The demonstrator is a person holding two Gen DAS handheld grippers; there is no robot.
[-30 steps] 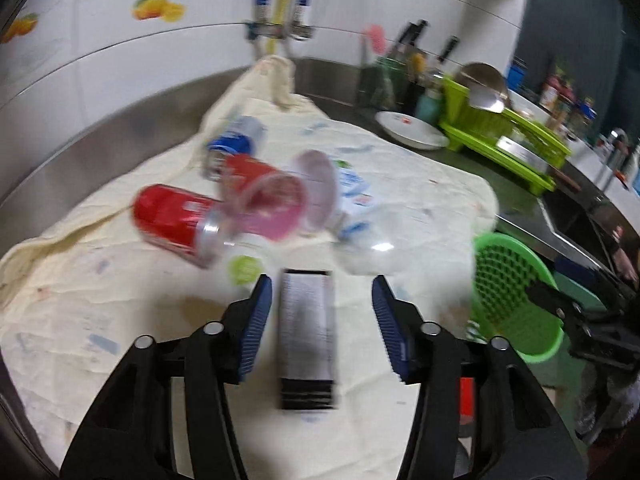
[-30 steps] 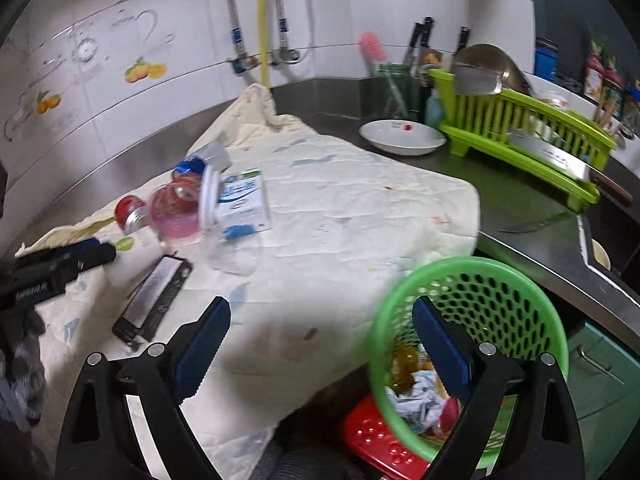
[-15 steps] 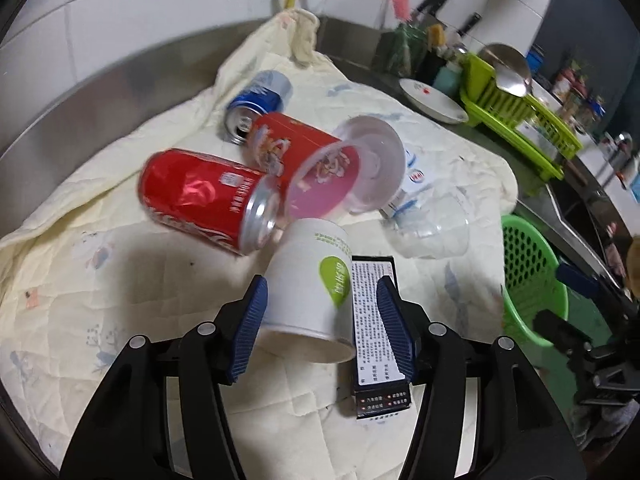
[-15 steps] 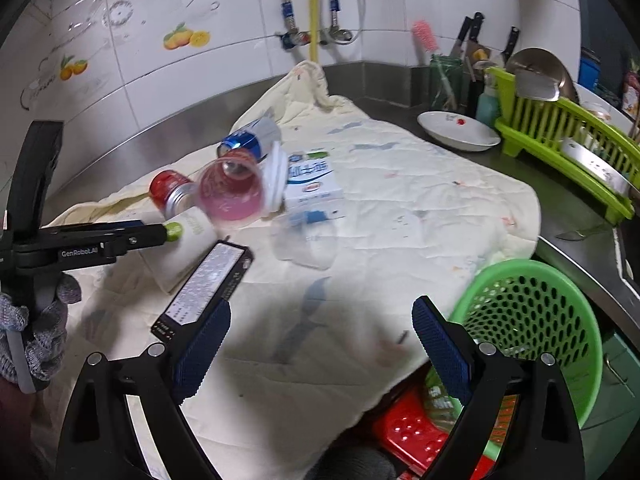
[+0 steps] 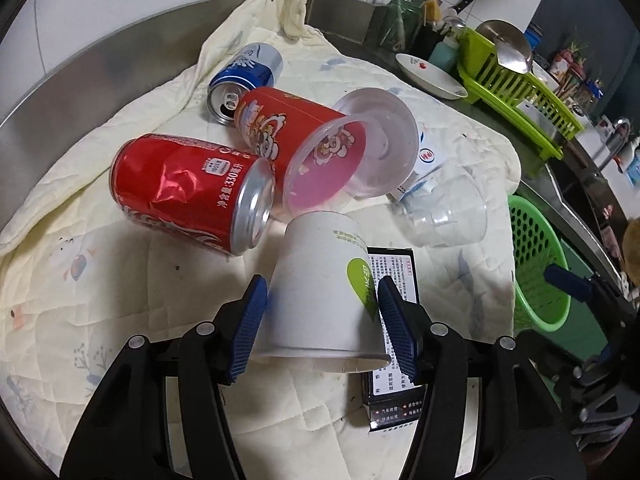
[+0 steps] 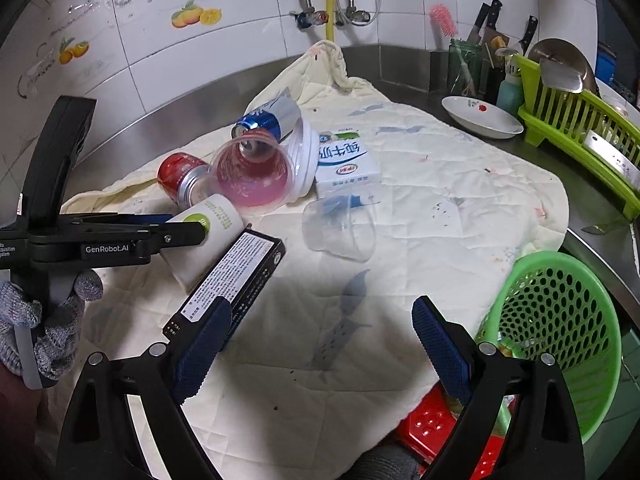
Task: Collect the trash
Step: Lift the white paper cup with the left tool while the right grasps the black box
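Note:
A white paper cup (image 5: 316, 292) with a green mark lies on its side on the cream cloth (image 5: 100, 280), mouth toward me. My left gripper (image 5: 320, 304) straddles it, blue pads close at both sides, cup undented; I cannot see them pressing. A black box (image 5: 394, 276) lies against the cup's right side. A dented red can (image 5: 184, 188), blue can (image 5: 248, 72), red tub with clear lid (image 5: 288, 128), clear plastic cup (image 5: 444, 212) and milk carton (image 6: 346, 160) lie beyond. My right gripper (image 6: 320, 332) hangs open over bare cloth, left finger by the black box (image 6: 236, 276).
A green perforated basket (image 6: 556, 328) with trash inside stands off the cloth's right edge, above a red crate (image 6: 432, 424). Behind are a white dish (image 6: 480, 118), a green drying rack (image 6: 580, 120) and a knife block. A gloved hand (image 6: 48, 320) holds the left gripper.
The left gripper moved forward and down from the black box to the paper cup, which now sits between its pads. The right gripper swung left, away from the green basket, toward the black box.

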